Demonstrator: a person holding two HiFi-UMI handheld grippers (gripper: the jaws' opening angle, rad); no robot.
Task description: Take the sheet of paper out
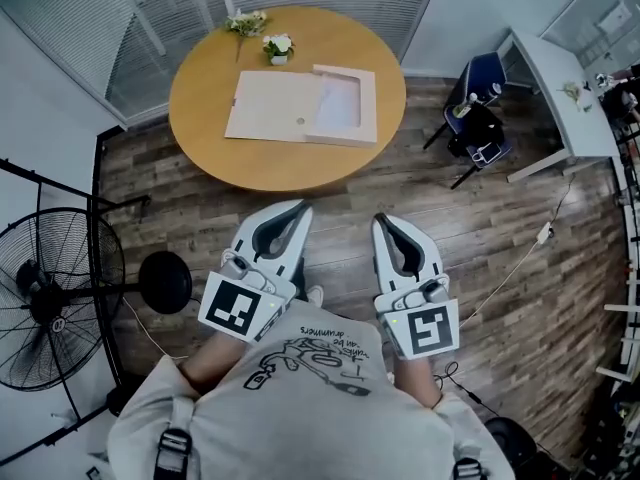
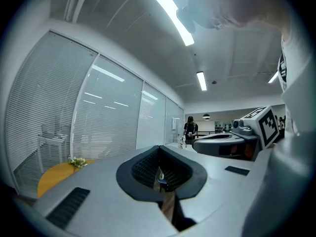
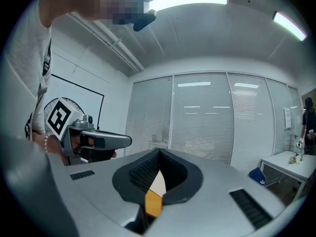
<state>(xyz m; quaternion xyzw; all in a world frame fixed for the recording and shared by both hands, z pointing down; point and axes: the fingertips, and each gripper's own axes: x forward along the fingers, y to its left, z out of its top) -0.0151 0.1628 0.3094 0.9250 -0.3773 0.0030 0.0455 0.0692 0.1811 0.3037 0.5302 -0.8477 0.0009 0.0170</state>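
1. Wooden and round, one table (image 1: 200, 148) carries one flat cream case (image 1: 270, 106) at its middle.
2. One white sheet of paper (image 1: 338, 106) lies inside the case's open right part, toward the table's right edge.
3. Two lots of flowers stand at the table's far edge. One is a loose sprig (image 1: 246, 22); just beside it is one small white pot (image 1: 278, 48) of white blooms.
4. Two grippers hang over the plank floor (image 1: 480, 248), short of the table's near edge. The left gripper (image 1: 300, 208) and right gripper (image 1: 383, 220) both have their fingers closed together on nothing. Each bears one cube with a black-and-white square marker.
5. Black lettering on the person's grey shirt (image 1: 300, 408) is upside down and too small to read surely.
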